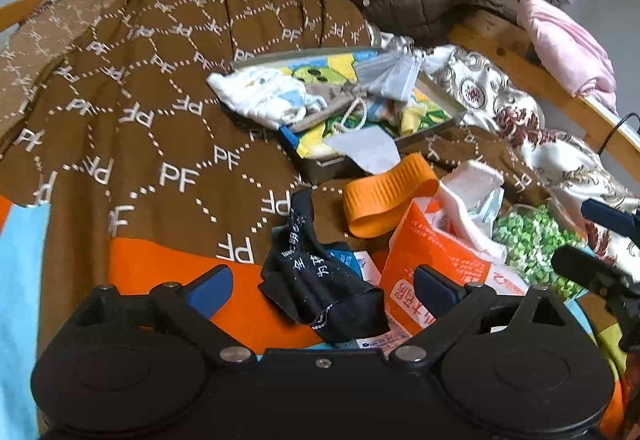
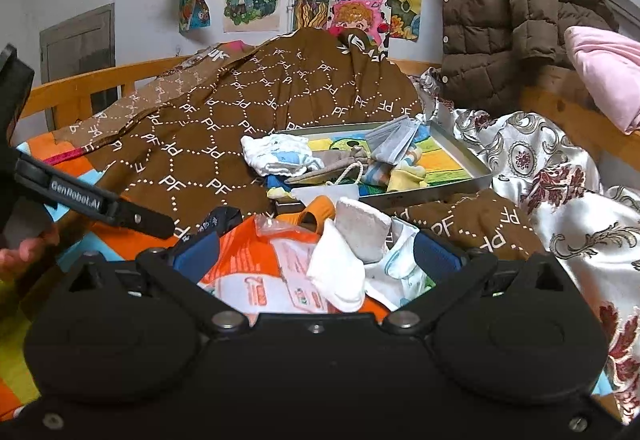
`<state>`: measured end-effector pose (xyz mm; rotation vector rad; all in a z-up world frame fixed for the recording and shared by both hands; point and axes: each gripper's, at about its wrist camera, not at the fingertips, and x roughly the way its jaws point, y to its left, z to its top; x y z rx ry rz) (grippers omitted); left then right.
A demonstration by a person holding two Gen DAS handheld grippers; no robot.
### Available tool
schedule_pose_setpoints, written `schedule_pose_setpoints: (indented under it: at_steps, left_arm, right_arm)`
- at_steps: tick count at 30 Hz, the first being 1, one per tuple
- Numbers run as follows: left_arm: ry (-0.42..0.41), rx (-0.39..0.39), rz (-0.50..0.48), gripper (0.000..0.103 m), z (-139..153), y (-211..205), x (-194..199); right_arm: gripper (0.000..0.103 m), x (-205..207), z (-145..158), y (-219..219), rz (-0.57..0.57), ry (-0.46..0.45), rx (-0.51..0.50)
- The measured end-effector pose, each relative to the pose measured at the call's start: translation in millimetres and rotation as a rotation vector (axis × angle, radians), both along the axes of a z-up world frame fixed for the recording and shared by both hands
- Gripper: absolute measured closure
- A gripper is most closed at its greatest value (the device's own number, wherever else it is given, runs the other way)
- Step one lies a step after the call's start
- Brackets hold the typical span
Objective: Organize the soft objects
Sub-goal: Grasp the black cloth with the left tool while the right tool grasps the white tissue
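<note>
While hovering low over the cluttered bed, left gripper (image 1: 323,290) pointing forward across the brown PF-patterned blanket (image 1: 132,112), fingers (image 1: 212,290) spread wide and gripping nothing. Sitting between those fingers, a black sock (image 1: 320,280), crumpled, long axis running away from the camera and leaning slightly left, toe end nearest the gripper body. Lying just beyond it, an orange band (image 1: 384,196), on its side, and an orange plastic bag (image 1: 432,260) touching the sock's right edge. Hanging just right of the left one, right gripper (image 2: 316,254), aimed the same way, fingers (image 2: 434,256) likewise wide apart and empty, straddling the orange bag and a white sock (image 2: 340,272) draped over it, long axis slanting from upper left to lower right. Resting farther back on the blanket, a shallow metal tray (image 2: 460,184) holding small white cloths (image 2: 276,158), a drawstring pouch and a face mask.
</note>
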<state>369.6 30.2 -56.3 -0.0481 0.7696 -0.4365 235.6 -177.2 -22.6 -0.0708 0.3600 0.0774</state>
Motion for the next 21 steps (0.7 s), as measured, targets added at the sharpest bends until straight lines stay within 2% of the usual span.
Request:
schedule_pose_setpoints:
  at_steps: [4,6,8,9,11,14,16,21]
  left_arm:
    - [0.047,-0.028,0.017,0.016,-10,-2,10]
    - [0.064,-0.046,0.024,0.019,-13,-2,15]
    - [0.084,-0.063,0.028,0.026,-16,-2,18]
    - [0.097,-0.073,0.032,0.028,-18,-2,20]
    - [0.118,-0.089,0.041,0.04,-22,-2,25]
    - [0.135,-0.102,0.066,0.049,-26,0,31]
    - [0.137,-0.106,0.075,0.051,-27,1,35]
    - [0.166,-0.129,0.084,0.058,-31,2,44]
  right_arm:
    - [0.001,15,-4,-5,-0.001,0.022,0.025]
    - [0.001,23,-8,-11,-0.008,0.045,0.073]
    - [0.004,32,-10,-18,-0.018,0.067,0.117]
    - [0.009,37,-12,-21,-0.02,0.078,0.126]
    - [0.017,45,-15,-23,-0.023,0.099,0.132]
    - [0.03,57,-21,-21,-0.017,0.127,0.115]
    - [0.039,65,-25,-16,-0.01,0.143,0.093]
    - [0.047,83,-33,-9,-0.016,0.186,0.061]
